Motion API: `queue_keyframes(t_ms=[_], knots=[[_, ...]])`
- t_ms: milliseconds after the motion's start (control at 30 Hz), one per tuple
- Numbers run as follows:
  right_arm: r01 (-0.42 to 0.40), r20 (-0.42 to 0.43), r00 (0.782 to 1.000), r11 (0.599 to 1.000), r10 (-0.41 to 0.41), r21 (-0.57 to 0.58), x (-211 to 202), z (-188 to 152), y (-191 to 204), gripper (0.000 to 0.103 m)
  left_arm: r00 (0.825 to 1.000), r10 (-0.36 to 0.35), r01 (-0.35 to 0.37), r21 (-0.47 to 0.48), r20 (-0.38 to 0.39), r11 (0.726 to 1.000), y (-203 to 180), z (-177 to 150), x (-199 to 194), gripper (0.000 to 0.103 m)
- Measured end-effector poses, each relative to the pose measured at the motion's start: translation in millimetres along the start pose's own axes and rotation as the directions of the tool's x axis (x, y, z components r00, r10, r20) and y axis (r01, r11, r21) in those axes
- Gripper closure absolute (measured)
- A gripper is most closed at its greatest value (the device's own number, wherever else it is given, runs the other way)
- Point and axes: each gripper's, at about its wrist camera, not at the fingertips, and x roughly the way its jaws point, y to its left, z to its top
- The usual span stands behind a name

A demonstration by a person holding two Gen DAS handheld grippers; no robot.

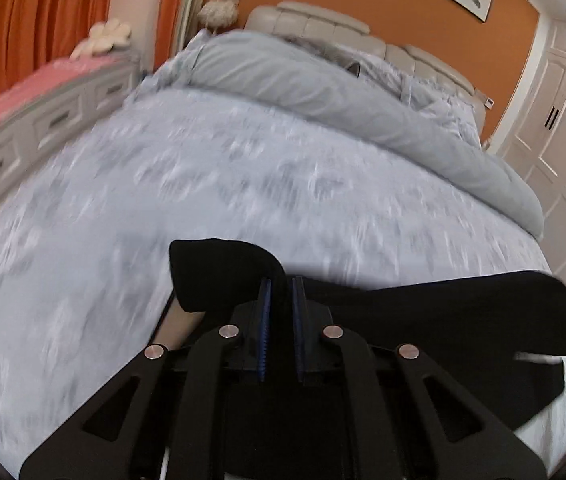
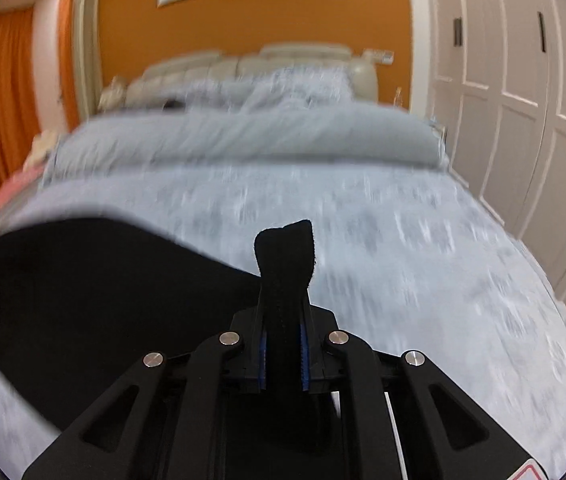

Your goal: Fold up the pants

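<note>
The black pants (image 1: 443,312) hang stretched between my two grippers above the bed. My left gripper (image 1: 281,292) is shut on one end of the pants, with a flap of black cloth (image 1: 219,268) sticking out to the left of the fingers. My right gripper (image 2: 283,304) is shut on the other end, a bunched tip of cloth (image 2: 285,248) poking up past the fingers. The rest of the pants (image 2: 95,288) spreads off to the left in the right wrist view.
The bed (image 1: 203,168) has a pale blue patterned sheet and a folded grey duvet (image 1: 323,92) near the headboard. A white drawer unit with a pink top (image 1: 43,116) stands left of the bed. White wardrobe doors (image 2: 523,120) stand to the right.
</note>
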Motion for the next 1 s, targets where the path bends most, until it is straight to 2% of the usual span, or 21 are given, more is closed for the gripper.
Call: queue_keyframes(t_ms=[67, 133, 200, 233, 267, 300, 333, 367, 433, 533, 567, 600, 633, 667, 700, 767, 800, 867, 933, 967, 1000], knots=[[0.005, -0.103, 0.995, 1.000, -0.005, 0.004, 0, -39, -9, 0.091, 0.999, 0.010, -0.011, -0.017, -0.049, 1.000, 15, -32, -5, 0.091], [0.030, -0.194, 0.981, 0.999, -0.024, 0.031, 3, -76, -18, 0.085, 0.992, 0.069, -0.071, -0.019, -0.109, 0.997, 29, -68, 1, 0.090], [0.081, -0.259, 0.964, 0.995, -0.063, 0.061, 3, -104, -31, 0.070, 0.987, 0.076, -0.088, -0.078, -0.145, 0.993, 44, -91, 2, 0.086], [0.100, -0.266, 0.961, 0.992, -0.076, 0.079, -1, -112, -32, 0.063, 0.989, 0.037, -0.058, -0.142, -0.144, 0.988, 52, -99, -2, 0.076], [0.110, -0.253, 0.964, 0.987, -0.078, 0.115, -13, -118, -36, 0.054, 0.992, -0.006, -0.021, -0.207, -0.128, 0.978, 59, -103, -8, 0.053], [0.115, -0.227, 0.971, 0.982, -0.079, 0.147, -28, -122, -38, 0.050, 0.995, -0.051, 0.025, -0.286, -0.083, 0.958, 66, -107, -18, 0.041], [0.105, -0.198, 0.978, 0.978, -0.068, 0.181, -43, -122, -40, 0.049, 0.996, -0.074, 0.053, -0.324, -0.052, 0.945, 70, -107, -25, 0.021], [0.090, -0.175, 0.983, 0.973, -0.052, 0.214, -56, -121, -39, 0.044, 0.996, -0.086, 0.069, -0.350, -0.034, 0.934, 69, -106, -28, 0.013], [0.059, -0.136, 0.990, 0.963, -0.023, 0.263, -76, -122, -35, 0.037, 0.992, -0.122, 0.101, -0.402, -0.025, 0.910, 65, -99, -25, 0.010], [0.001, -0.090, 0.995, 0.950, 0.029, 0.314, -102, -118, -20, 0.032, 0.981, -0.177, 0.113, -0.498, -0.083, 0.860, 61, -93, 4, 0.010], [-0.019, -0.077, 0.996, 0.945, 0.047, 0.326, -104, -119, -13, 0.032, 0.979, -0.183, 0.109, -0.515, -0.094, 0.850, 61, -91, 12, 0.010], [-0.031, -0.070, 0.996, 0.941, 0.058, 0.336, -104, -119, -7, 0.032, 0.975, -0.199, 0.114, -0.550, -0.097, 0.827, 62, -88, 25, 0.017], [-0.033, -0.068, 0.996, 0.938, 0.060, 0.345, -103, -116, 1, 0.032, 0.973, -0.209, 0.117, -0.571, -0.097, 0.813, 64, -85, 35, 0.052], [-0.022, -0.076, 0.996, 0.935, 0.052, 0.354, -101, -117, 10, 0.032, 0.969, -0.218, 0.111, -0.586, -0.116, 0.803, 64, -84, 44, 0.100], [-0.005, -0.089, 0.995, 0.933, 0.040, 0.359, -101, -118, 14, 0.032, 0.966, -0.211, 0.082, -0.596, -0.150, 0.799, 63, -83, 51, 0.100], [0.023, -0.099, 0.995, 0.924, 0.016, 0.381, -104, -120, 15, 0.032, 0.976, -0.189, 0.091, -0.596, -0.105, 0.798, 64, -84, 39, 0.101], [0.033, -0.099, 0.995, 0.916, 0.008, 0.399, -107, -121, 13, 0.032, 0.982, -0.175, 0.105, -0.571, -0.069, 0.814, 63, -84, 24, 0.101], [0.029, -0.092, 0.996, 0.885, 0.016, 0.464, -106, -123, 4, 0.032, 0.988, -0.151, 0.103, -0.541, -0.045, 0.835, 65, -89, 7, 0.102], [0.036, -0.120, 0.992, 0.853, 0.031, 0.521, -94, -126, -2, 0.032, 0.994, -0.074, 0.023, -0.539, -0.074, 0.842, 77, -97, 6, 0.102], [0.032, -0.131, 0.990, 0.833, 0.049, 0.552, -86, -128, -5, 0.032, 0.994, -0.070, 0.012, -0.541, -0.087, 0.841, 81, -99, 9, 0.102], [0.015, -0.136, 0.987, 0.807, 0.081, 0.591, -78, -131, -5, 0.032, 0.991, -0.072, -0.004, -0.562, -0.113, 0.827, 89, -105, 13, 0.102]])
